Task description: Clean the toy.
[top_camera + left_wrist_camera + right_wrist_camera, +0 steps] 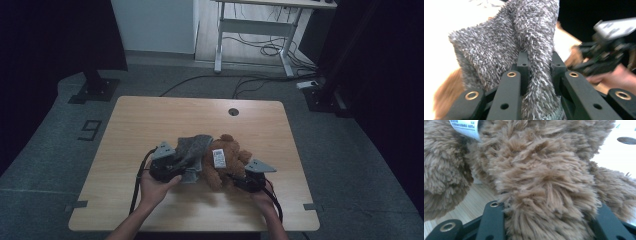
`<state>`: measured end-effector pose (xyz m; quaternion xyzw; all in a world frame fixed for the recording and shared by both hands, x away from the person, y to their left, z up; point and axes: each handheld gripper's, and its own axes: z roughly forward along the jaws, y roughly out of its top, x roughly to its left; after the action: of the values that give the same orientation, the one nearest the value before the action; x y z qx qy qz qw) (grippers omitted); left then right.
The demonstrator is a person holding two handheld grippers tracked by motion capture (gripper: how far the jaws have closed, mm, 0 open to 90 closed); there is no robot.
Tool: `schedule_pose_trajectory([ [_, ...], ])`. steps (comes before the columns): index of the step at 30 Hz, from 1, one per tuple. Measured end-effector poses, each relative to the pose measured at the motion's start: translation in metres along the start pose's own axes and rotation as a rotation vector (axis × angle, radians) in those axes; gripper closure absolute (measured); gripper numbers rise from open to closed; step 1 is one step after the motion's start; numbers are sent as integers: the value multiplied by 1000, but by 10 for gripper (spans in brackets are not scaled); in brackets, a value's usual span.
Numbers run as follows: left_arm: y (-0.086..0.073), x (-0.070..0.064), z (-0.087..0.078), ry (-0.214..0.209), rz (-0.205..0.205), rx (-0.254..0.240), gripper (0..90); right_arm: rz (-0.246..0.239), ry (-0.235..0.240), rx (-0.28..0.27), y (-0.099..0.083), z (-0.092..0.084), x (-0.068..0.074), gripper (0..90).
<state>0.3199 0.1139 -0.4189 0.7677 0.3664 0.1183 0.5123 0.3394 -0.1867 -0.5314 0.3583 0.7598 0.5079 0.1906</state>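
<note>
A brown teddy bear with a white label lies on the wooden table, near the middle front. A grey fuzzy cloth lies against its left side. My left gripper is shut on this cloth; in the left gripper view the grey pile is pinched between the black jaws of that gripper. My right gripper comes at the bear from the right. In the right gripper view a thick brown furry limb sits squeezed between the jaws of the gripper.
A round cable hole sits near the table's far edge. Behind the table stand a white desk frame with loose cables on the floor and a black stand base at the left. My right gripper and its hand appear blurred in the left gripper view.
</note>
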Motion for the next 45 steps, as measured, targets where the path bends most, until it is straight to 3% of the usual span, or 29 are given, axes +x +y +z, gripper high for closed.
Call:
schedule_pose_trajectory([
  [1,0,0,0,0,0,0,752,0,0,0,0,0,0,541],
  [2,15,-13,8,-20,26,4,752,3,0,-2,-1,0,1,540],
  [4,21,-20,15,-31,36,12,752,6,0,-4,-2,0,1,538],
  [8,32,-40,56,-89,31,78,751,10,4,-3,-2,-1,1,533],
  [12,19,-56,102,-88,38,168,746,39,20,-5,-5,-1,-2,537],
  [14,3,-57,118,-85,31,184,751,46,19,11,-6,-1,-2,550],
  [15,3,-57,118,-85,31,184,754,46,19,11,-6,-1,-2,550],
  [19,-2,-51,111,-91,11,164,761,46,18,18,-11,-1,-3,573],
  [23,0,-40,91,-47,24,143,762,43,6,20,-11,-2,-4,586],
  [24,0,-28,79,-24,9,126,762,46,5,21,-12,-2,-4,587],
  [25,0,-28,79,-24,9,126,762,47,4,26,-13,-2,-5,588],
  [28,-5,-5,60,20,-29,100,761,51,5,32,-14,-3,-6,590],
  [29,-11,12,45,55,-50,82,761,59,0,37,-16,-3,-7,593],
  [30,-11,12,45,55,-50,82,762,63,2,41,-16,-4,-8,593],
  [31,-20,30,29,37,-113,51,762,63,6,40,-17,-4,-9,593],
  [32,-20,30,29,37,-113,51,763,59,10,40,-17,-4,-9,593],
  [36,-33,52,1,83,-150,6,762,57,6,39,-17,-4,-8,593],
  [39,-46,61,-10,167,-110,33,763,59,5,43,-18,-5,-8,593],
  [40,-57,69,-12,212,-102,58,763,60,4,43,-18,-5,-8,594],
  [41,-57,69,-12,212,-102,58,764,63,2,43,-18,-5,-8,593],
  [45,-88,91,-4,214,-177,115,763,63,0,42,-19,-5,-8,594],
])
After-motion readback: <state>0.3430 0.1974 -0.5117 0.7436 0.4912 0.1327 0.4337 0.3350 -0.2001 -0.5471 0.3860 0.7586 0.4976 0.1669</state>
